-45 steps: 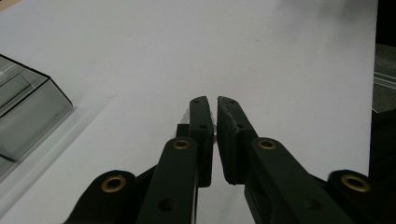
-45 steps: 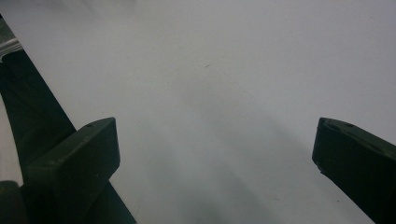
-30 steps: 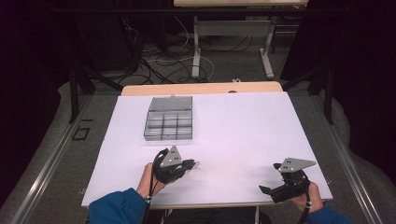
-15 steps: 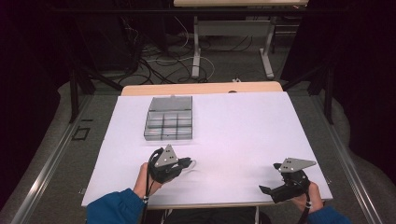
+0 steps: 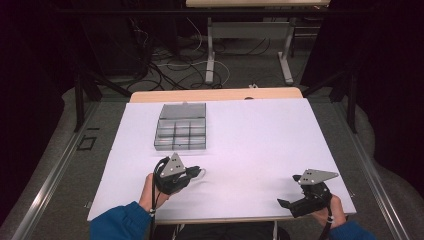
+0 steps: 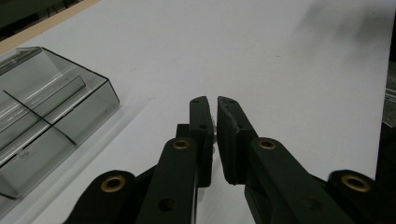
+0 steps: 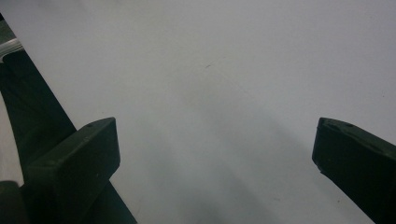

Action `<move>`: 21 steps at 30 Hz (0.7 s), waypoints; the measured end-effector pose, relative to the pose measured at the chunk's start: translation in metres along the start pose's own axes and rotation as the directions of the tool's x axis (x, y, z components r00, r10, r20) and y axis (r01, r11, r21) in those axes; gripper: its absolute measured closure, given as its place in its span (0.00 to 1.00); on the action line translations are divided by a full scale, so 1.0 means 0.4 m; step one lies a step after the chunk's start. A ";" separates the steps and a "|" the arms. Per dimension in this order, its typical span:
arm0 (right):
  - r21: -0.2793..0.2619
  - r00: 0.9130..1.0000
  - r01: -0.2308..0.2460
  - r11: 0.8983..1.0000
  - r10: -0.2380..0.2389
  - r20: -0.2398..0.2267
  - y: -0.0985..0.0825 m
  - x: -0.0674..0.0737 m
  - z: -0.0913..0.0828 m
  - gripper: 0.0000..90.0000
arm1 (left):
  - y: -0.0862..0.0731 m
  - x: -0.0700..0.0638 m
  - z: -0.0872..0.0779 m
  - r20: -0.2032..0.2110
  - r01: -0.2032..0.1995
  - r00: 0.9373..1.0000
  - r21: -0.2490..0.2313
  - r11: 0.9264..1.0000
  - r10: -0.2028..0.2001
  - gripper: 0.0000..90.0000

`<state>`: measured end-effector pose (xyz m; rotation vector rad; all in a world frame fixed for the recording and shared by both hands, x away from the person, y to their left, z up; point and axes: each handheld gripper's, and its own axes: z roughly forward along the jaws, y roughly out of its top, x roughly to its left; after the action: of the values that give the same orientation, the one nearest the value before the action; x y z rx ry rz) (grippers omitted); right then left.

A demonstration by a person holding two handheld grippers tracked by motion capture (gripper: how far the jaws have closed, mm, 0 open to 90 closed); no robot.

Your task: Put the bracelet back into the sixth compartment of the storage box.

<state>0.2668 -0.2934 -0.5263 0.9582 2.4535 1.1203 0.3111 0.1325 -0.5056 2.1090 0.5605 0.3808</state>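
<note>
A clear grey compartment box (image 5: 181, 126) sits on the white tabletop (image 5: 260, 135), far left of centre, its lid folded back. My left gripper (image 5: 199, 172) is held just in front of the box, near the table's front edge, jaws pointing right. In the left gripper view the left gripper (image 6: 215, 105) is shut with nothing between the pads, and the box (image 6: 42, 116) lies to its left. My right gripper (image 5: 289, 191) rests at the front right corner, pointing left. In its own view the right gripper (image 7: 215, 135) stands wide open over bare white surface.
A strip of wooden table edge (image 5: 215, 94) shows past the white sheet. Beyond it are cables on the floor (image 5: 175, 60) and the legs of another desk (image 5: 211, 55). Metal rails (image 5: 50, 170) run along both sides of the table.
My left gripper has drifted slightly to the left along the front of the table. The right gripper has stayed put.
</note>
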 end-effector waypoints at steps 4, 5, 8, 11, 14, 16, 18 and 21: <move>-0.001 1.000 0.011 1.000 -0.011 -0.002 0.001 -0.002 0.001 0.00 | -0.001 0.005 -0.004 -0.008 0.003 1.000 -0.004 1.000 -0.003 0.95; -0.001 1.000 0.011 1.000 -0.011 -0.002 0.001 -0.002 0.001 0.00 | -0.001 0.005 -0.004 -0.006 0.011 1.000 -0.007 1.000 -0.011 0.95; 0.000 1.000 0.009 1.000 -0.009 -0.001 0.001 -0.001 0.000 0.00 | 0.000 0.011 -0.009 -0.020 0.010 1.000 -0.012 1.000 -0.010 0.95; 0.000 1.000 0.012 1.000 -0.012 -0.002 0.001 -0.002 0.001 0.00 | 0.000 0.017 -0.014 -0.029 0.013 0.999 -0.014 1.000 -0.013 0.95; 0.000 1.000 0.007 1.000 -0.007 0.001 0.001 -0.001 0.000 0.00 | 0.000 0.020 -0.016 -0.038 0.012 0.999 -0.019 1.000 -0.013 0.95; 0.001 1.000 0.008 1.000 -0.008 0.000 0.001 -0.001 0.000 0.00 | 0.000 0.023 -0.019 -0.040 0.021 0.999 -0.022 1.000 -0.022 0.95; -0.001 1.000 0.011 1.000 -0.011 0.000 0.000 -0.001 0.001 0.00 | 0.000 0.025 -0.020 -0.046 0.017 0.999 -0.023 1.000 -0.018 0.95; -0.001 1.000 0.011 1.000 -0.011 0.000 0.001 -0.002 0.001 0.00 | 0.001 0.029 -0.023 -0.052 0.018 0.998 -0.026 0.999 -0.019 0.95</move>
<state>0.2676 -0.2935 -0.5264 0.9429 2.4548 1.1182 0.3168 0.1448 -0.4996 2.0729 0.6021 0.4310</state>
